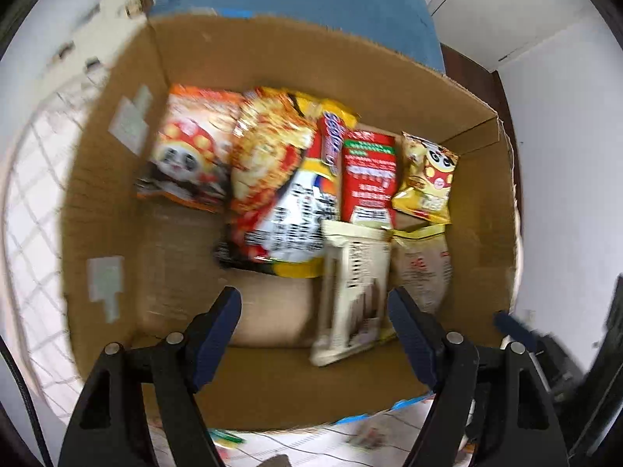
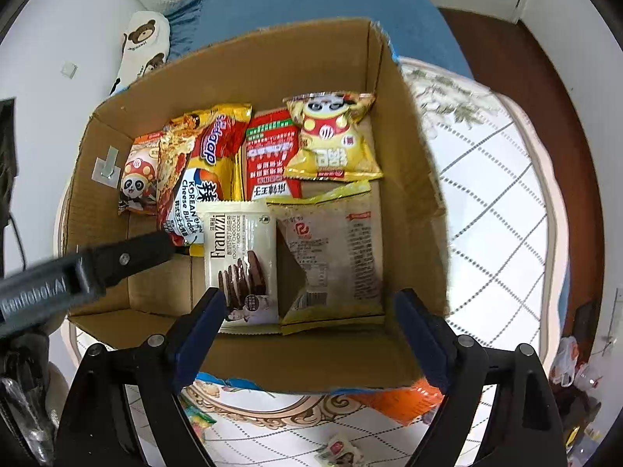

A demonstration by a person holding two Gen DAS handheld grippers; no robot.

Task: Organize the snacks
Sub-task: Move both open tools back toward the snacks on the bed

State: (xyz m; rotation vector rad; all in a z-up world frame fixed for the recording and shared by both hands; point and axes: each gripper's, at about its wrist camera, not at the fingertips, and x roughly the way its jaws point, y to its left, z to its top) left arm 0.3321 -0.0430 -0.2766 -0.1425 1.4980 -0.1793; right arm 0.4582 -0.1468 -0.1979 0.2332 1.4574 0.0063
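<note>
An open cardboard box [image 1: 272, 50] [image 2: 272, 70] holds several snack packs lying flat. At the back lie an orange panda bag [image 1: 187, 151] [image 2: 136, 175], a Korean noodle pack [image 1: 272, 179] [image 2: 194, 179], a red pack [image 1: 370, 171] [image 2: 268, 155] and a yellow panda bag [image 1: 428, 179] [image 2: 335, 136]. In front of them lie a cream Franzzi cookie pack [image 1: 354, 288] [image 2: 241, 257] and a tan packet [image 1: 424, 264] [image 2: 335, 257]. My left gripper [image 1: 315, 323] points down over the box, open and empty. My right gripper [image 2: 311, 303] is open above the cookie pack and tan packet, holding nothing.
The box stands on a white quilted cloth [image 2: 486, 202] with a blue cloth [image 2: 311, 0] behind it. A bear-print item [image 2: 140, 46] lies at the back left. Loose snack packs [image 2: 401, 401] lie in front of the box. One black finger [image 2: 132, 257] of the left gripper reaches in from the left.
</note>
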